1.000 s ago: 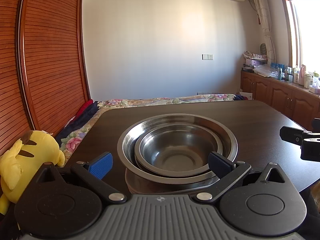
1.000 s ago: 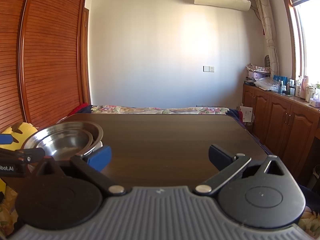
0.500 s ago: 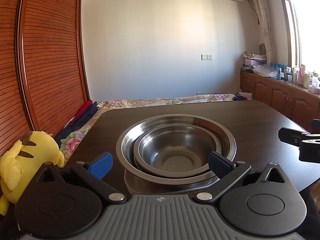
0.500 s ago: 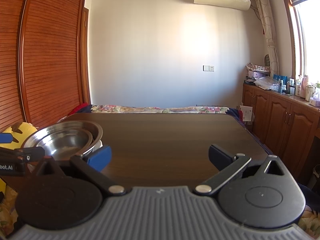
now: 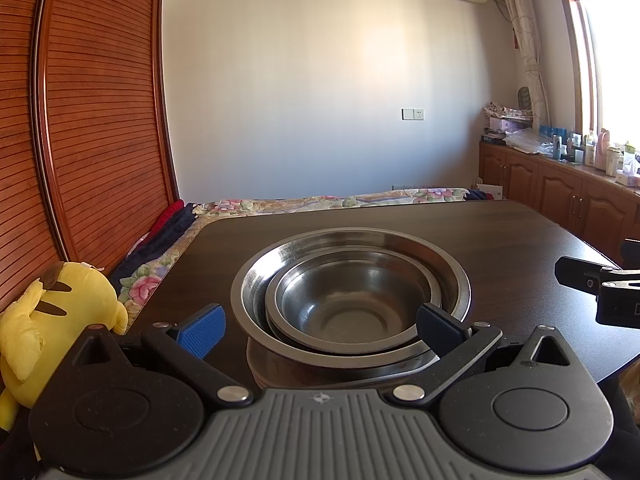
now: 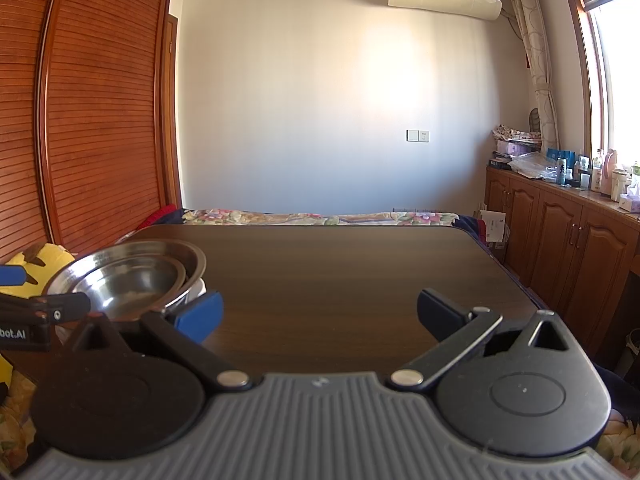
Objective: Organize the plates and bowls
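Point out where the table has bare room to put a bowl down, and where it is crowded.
The dark table is bare from the nested steel bowls across to its right edge by the wooden cabinets, and back to the far edge by the floral bedding. The near left corner is crowded: the bowls sit between the fingers of the open left tool, beside the yellow plush toy.

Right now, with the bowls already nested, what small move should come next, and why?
Probably ease the left gripper back: the smaller bowl already sits inside the larger bowl, both grippers are open and empty, and the table shows no other dishes.
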